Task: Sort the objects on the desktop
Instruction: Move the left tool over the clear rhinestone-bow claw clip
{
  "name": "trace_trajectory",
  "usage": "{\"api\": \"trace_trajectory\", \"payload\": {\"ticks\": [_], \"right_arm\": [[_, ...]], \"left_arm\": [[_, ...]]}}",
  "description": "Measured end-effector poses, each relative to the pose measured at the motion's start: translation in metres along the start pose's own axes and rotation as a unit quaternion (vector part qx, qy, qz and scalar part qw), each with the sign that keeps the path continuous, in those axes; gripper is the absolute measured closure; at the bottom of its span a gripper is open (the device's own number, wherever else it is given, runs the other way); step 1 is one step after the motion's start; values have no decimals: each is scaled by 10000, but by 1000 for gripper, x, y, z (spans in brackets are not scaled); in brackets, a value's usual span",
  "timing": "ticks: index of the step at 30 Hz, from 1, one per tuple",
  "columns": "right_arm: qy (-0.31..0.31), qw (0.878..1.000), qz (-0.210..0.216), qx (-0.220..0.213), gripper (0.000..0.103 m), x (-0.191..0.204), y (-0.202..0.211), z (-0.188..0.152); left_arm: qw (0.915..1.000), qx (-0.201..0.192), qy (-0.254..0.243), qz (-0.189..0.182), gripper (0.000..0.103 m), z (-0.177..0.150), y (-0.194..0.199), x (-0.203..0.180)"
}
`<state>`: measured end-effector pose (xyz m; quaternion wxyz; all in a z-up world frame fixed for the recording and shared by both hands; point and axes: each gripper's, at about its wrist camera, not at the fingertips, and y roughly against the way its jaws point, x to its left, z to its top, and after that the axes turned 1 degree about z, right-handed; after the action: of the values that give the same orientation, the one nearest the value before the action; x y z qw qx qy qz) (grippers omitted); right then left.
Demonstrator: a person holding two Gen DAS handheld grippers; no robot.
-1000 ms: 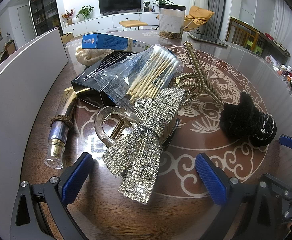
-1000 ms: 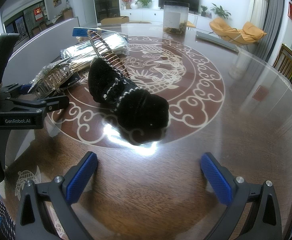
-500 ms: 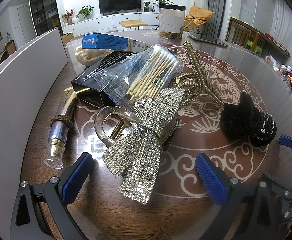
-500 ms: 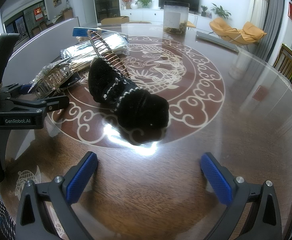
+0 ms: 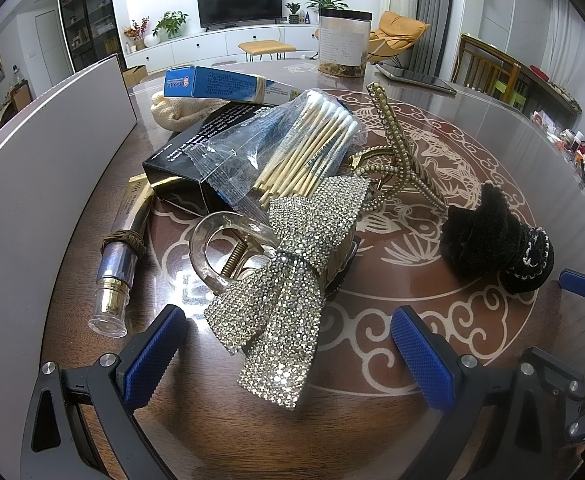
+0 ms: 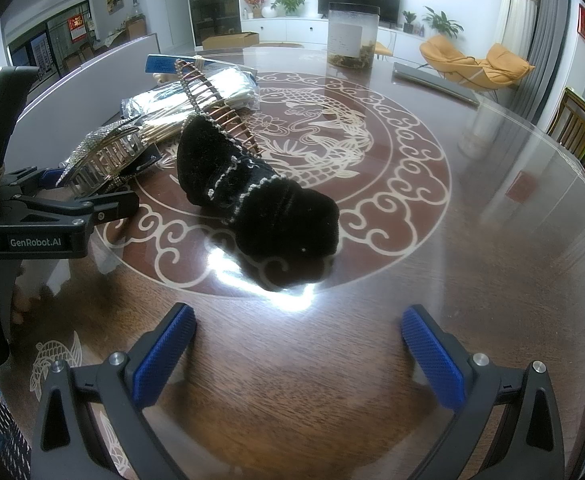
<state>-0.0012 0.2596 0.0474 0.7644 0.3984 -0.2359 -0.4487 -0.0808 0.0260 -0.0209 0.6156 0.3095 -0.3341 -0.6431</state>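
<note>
A pile lies on the round table: a rhinestone bow clip point(image 5: 292, 264), a clear claw clip point(image 5: 220, 248), a bag of cotton swabs point(image 5: 292, 148), a black box point(image 5: 196, 148), a blue box point(image 5: 216, 84), a pearl hair clip point(image 5: 396, 148), a black velvet scrunchie point(image 5: 492, 236) and a cosmetic tube point(image 5: 120, 256). My left gripper point(image 5: 288, 354) is open, with the bow's tail between its fingers. My right gripper point(image 6: 298, 354) is open, just short of the scrunchie point(image 6: 260, 208). The left gripper's body point(image 6: 48, 220) shows at the left of the right wrist view.
A white panel point(image 5: 32, 168) stands along the table's left side. A clear jar point(image 5: 344, 44) and a flat tablet point(image 5: 416, 80) sit at the far edge. Small items crowd the right rim point(image 5: 584, 160). Bare wood lies in front of the right gripper.
</note>
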Motion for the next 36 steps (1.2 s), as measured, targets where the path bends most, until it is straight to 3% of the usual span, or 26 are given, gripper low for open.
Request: {"api": "trace_trajectory", "payload": {"ticks": [4,8,12,18,19,22,26,30,36], "right_arm": [[-2,10000,1,-1,0,0,0,0],[-3,10000,78,-27,0,0,1,0],[-4,9998,173,-49,0,-1,1,1],[-14,9998,175,-55,0,-1,2,1],[-11,9998,178,-54,0,-1,2,1],[-9,9998,175,-53,0,-1,2,1],[-14,9998,177,-55,0,-1,2,1],[-26,9999,151,-73,0,-2,2,1],[11,9999,117,-38,0,0,0,1]], "left_arm": [[10000,44,-48,-24,0,0,0,0],[9969,633,-384,-251,0,3,3,5],[9935,828,-204,-756,0,13,5,11],[9935,944,-445,-460,0,23,-7,-8],[9937,916,-511,-403,7,23,-6,-11],[9964,642,-471,-277,49,23,6,-12],[9984,529,-37,-212,53,13,19,5],[9981,416,416,-161,53,-19,46,29],[9979,300,519,-252,49,-46,56,40]]}}
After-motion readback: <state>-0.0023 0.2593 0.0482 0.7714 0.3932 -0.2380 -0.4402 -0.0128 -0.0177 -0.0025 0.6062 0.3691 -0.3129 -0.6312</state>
